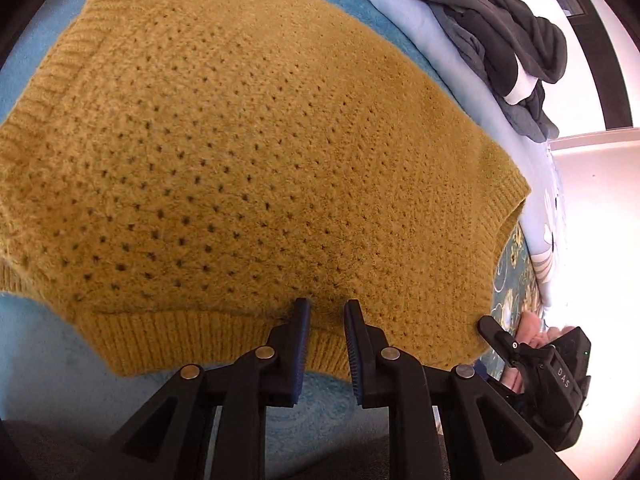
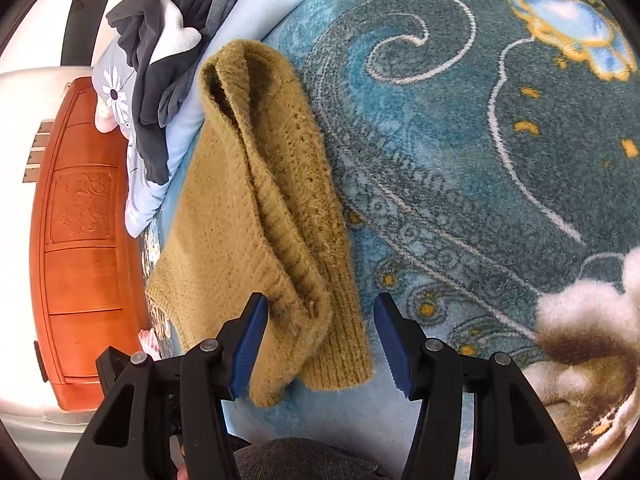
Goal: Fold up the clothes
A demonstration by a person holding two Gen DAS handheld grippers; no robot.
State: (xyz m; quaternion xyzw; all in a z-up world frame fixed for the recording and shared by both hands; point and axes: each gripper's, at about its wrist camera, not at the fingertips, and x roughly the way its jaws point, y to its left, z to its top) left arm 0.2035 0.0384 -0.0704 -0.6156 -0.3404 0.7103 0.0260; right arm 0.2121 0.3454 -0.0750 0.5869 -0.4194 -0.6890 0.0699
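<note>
A mustard-yellow knitted sweater (image 1: 256,168) lies spread on a blue patterned carpet (image 1: 36,360). My left gripper (image 1: 327,306) is partly open, its blue-padded jaws hovering over the ribbed hem, holding nothing. In the right wrist view the sweater (image 2: 264,216) shows folded edge-on, a sleeve with ribbed cuff (image 2: 344,340) lying along it. My right gripper (image 2: 320,304) is wide open, jaws either side of the cuff end, not closed on it. The right gripper also shows in the left wrist view (image 1: 532,364), at the sweater's right edge.
A pile of dark grey clothes (image 1: 492,28) lies on a light blue floral sheet (image 1: 416,32) beyond the sweater. An orange wooden cabinet (image 2: 80,216) stands at the left. A white fluffy item (image 2: 592,320) lies on the carpet (image 2: 480,140) at the right.
</note>
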